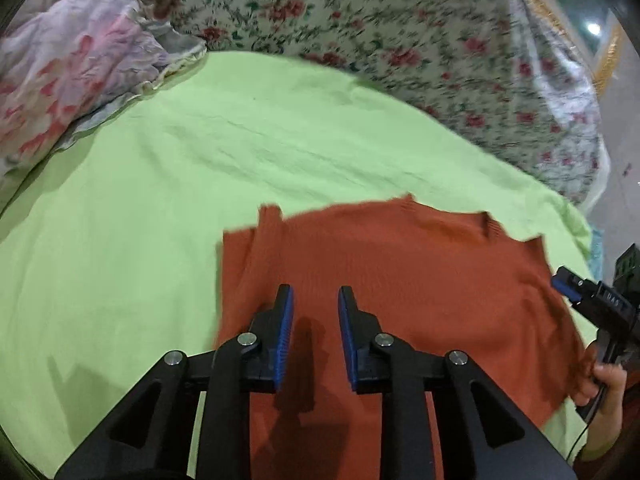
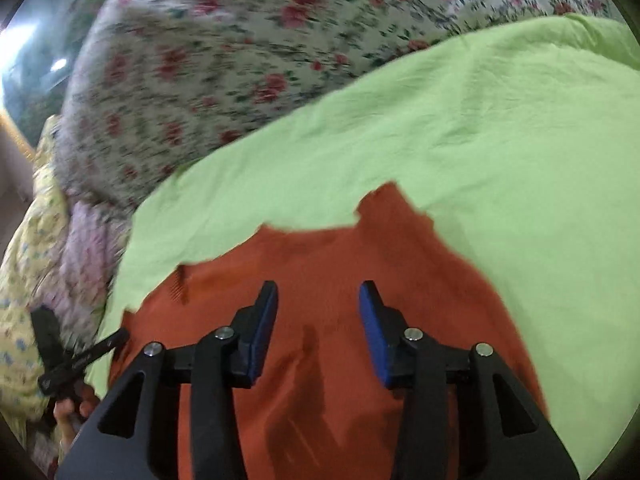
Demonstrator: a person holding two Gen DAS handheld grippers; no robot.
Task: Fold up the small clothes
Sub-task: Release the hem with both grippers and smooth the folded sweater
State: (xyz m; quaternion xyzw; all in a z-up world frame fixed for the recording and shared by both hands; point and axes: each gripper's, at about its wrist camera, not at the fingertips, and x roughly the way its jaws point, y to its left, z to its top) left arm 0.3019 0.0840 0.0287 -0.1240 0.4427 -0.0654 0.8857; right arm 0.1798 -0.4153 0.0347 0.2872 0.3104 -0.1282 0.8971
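A rust-orange knit garment lies flat on a light green sheet, its ribbed edges toward the far side. My left gripper hovers over the garment's left half, blue pads apart with nothing between them. My right gripper hovers over the same garment, its jaws wider apart and holding nothing. In the left wrist view, the right tool's blue-tipped finger shows by the garment's right edge, with a hand holding it. In the right wrist view, the left tool's black body sits at the garment's left edge.
A floral bedspread rises behind the green sheet. A crumpled pink and white cloth lies at the far left. Yellow flowered fabric bunches at the left in the right wrist view. The bed's edge and floor are at the right.
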